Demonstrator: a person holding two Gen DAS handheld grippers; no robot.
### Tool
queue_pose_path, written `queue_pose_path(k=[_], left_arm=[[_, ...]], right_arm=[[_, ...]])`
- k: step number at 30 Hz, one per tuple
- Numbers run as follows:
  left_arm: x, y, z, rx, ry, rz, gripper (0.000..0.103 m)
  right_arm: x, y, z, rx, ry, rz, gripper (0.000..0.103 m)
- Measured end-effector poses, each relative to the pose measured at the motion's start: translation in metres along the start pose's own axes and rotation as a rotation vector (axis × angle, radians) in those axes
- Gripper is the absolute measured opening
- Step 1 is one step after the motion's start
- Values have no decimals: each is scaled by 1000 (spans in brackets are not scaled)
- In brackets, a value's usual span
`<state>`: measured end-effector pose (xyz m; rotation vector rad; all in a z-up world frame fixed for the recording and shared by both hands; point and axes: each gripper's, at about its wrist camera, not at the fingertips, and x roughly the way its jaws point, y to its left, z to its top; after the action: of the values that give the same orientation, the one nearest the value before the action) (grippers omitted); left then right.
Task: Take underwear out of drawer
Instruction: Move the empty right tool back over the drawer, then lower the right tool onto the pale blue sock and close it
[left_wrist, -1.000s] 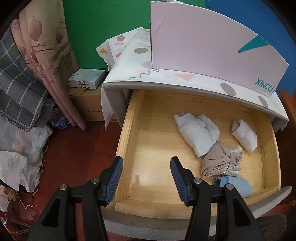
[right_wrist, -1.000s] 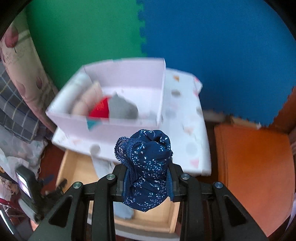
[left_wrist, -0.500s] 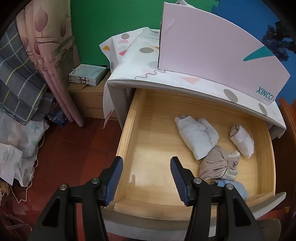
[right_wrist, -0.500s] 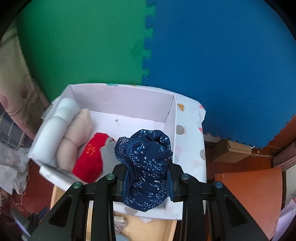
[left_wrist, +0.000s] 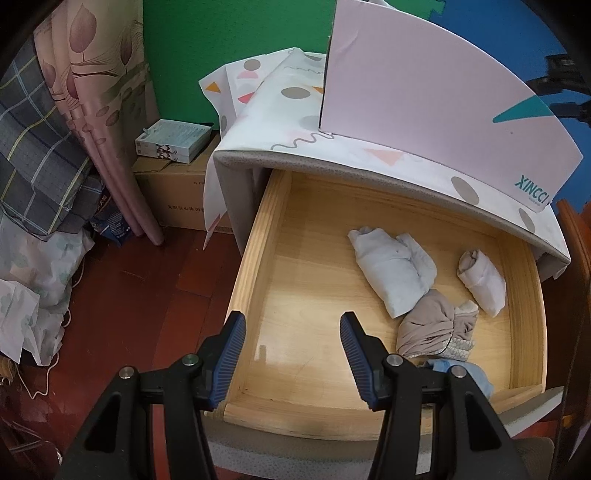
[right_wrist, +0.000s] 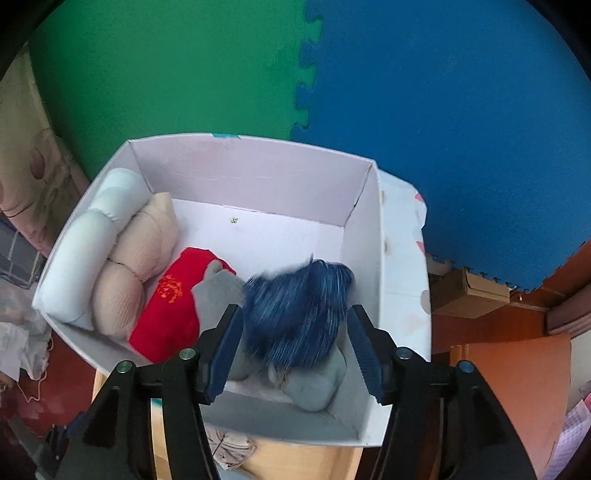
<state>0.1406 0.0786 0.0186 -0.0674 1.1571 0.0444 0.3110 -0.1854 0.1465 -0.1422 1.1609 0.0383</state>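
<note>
The right gripper (right_wrist: 295, 350) hung over the pink box (right_wrist: 258, 173), its jaws opening, and the navy underwear (right_wrist: 299, 314) sat blurred between them with the pads no longer pressing on it. It looked to be dropping onto the grey bundle (right_wrist: 317, 387) in the near right corner of the box. A rolled piece like this would be light, soft and limp: it would crush under the pads and sag where unsupported, so the sound hold is across the thick middle of the roll, not a loose edge or the lace trim.

Beside it in the box lay a red piece (right_wrist: 170, 314), two beige rolls (right_wrist: 133, 266) and a pale roll (right_wrist: 81, 251) against the left wall.

The left gripper (left_wrist: 291, 350) stood half open and empty above the front left of the wooden drawer (left_wrist: 266, 251). In the drawer, toward its right side, were a large white bundle (left_wrist: 391, 273), a small white roll (left_wrist: 480, 284), a beige-and-patterned piece (left_wrist: 432, 328) touching the white bundle, and a light blue piece (left_wrist: 465, 373) at the front edge, partly hidden by the gripper. The drawer's left half was bare wood.
</note>
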Motion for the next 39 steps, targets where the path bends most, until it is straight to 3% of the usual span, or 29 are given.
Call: queue_pose_path(k=[5, 9, 17, 19, 21, 24, 31, 34, 36, 39], left_arm=[[0, -2, 0, 4, 1, 9, 54], [0, -3, 0, 5, 1, 18, 54], [1, 0, 0, 6, 10, 32, 54], [1, 1, 0, 2, 13, 33, 54], [1, 3, 0, -2, 14, 34, 54], [2, 4, 0, -4, 17, 32, 54], [3, 4, 0, 0, 20, 27, 54], [3, 4, 0, -4, 23, 24, 54], [3, 5, 1, -6, 25, 23, 54], [4, 4, 1, -5, 26, 21, 54]], right_arm=[[-33, -8, -35, 3, -37, 51, 54], [-41, -13, -76, 11, 3, 84, 55], [14, -1, -156, -20, 278, 163, 54], [34, 7, -174, -38, 361, 201, 51], [52, 13, -188, -53, 428, 220, 40], [70, 22, -206, -84, 486, 219, 40], [108, 50, -226, -140, 595, 271, 42], [121, 62, -228, -177, 609, 269, 49], [126, 67, -228, -191, 607, 265, 60], [133, 74, -228, -212, 610, 274, 62]])
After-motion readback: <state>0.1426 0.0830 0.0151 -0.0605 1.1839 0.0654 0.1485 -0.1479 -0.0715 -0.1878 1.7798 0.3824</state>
